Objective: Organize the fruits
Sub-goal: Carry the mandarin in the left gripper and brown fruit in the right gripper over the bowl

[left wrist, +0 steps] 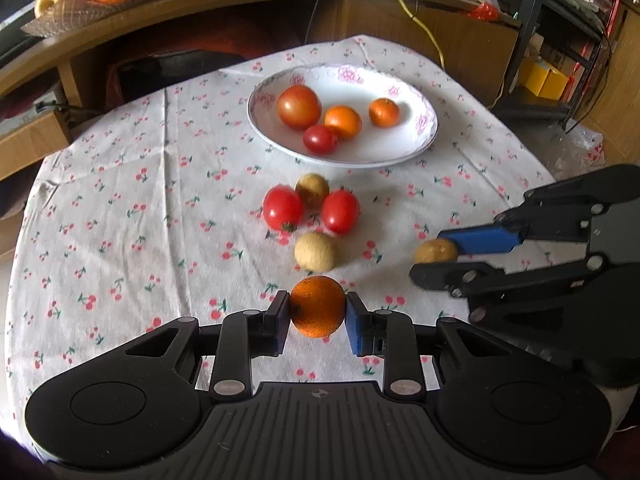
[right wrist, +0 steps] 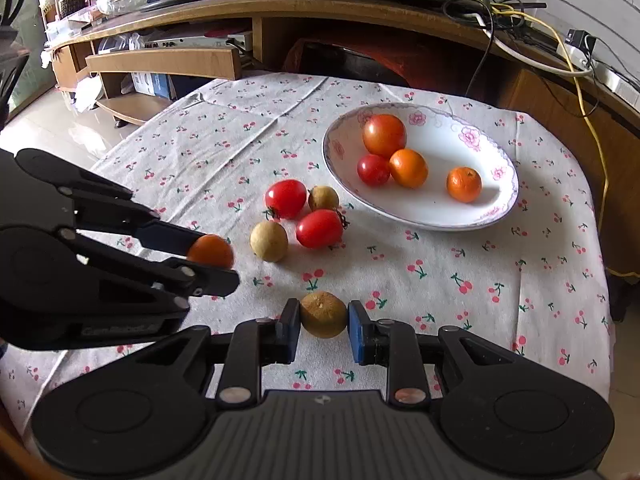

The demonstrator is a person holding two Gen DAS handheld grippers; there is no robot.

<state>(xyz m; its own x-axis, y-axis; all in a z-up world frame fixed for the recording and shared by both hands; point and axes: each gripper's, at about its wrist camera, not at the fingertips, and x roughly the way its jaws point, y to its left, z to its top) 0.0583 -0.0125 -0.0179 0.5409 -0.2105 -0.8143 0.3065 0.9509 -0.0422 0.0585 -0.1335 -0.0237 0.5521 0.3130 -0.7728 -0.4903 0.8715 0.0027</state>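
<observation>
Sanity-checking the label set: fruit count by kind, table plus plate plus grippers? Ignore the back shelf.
Tomatoes: 4, two in the plate, two on the cloth.
Oranges: 3, two in the plate, one in the left gripper.
Tan round fruits: 3, two on the cloth, one in the right gripper.
Total: 10

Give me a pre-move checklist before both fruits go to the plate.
1. Left tongs shut on the orange: ok.
2. Right tongs shut on the brown fruit: ok.
3. Fruits lifted off the cloth: cannot tell.
4. Free space on the plate: ok, the near side is bare.
5. Loose tomatoes out of the right tongs' path: ok.
</observation>
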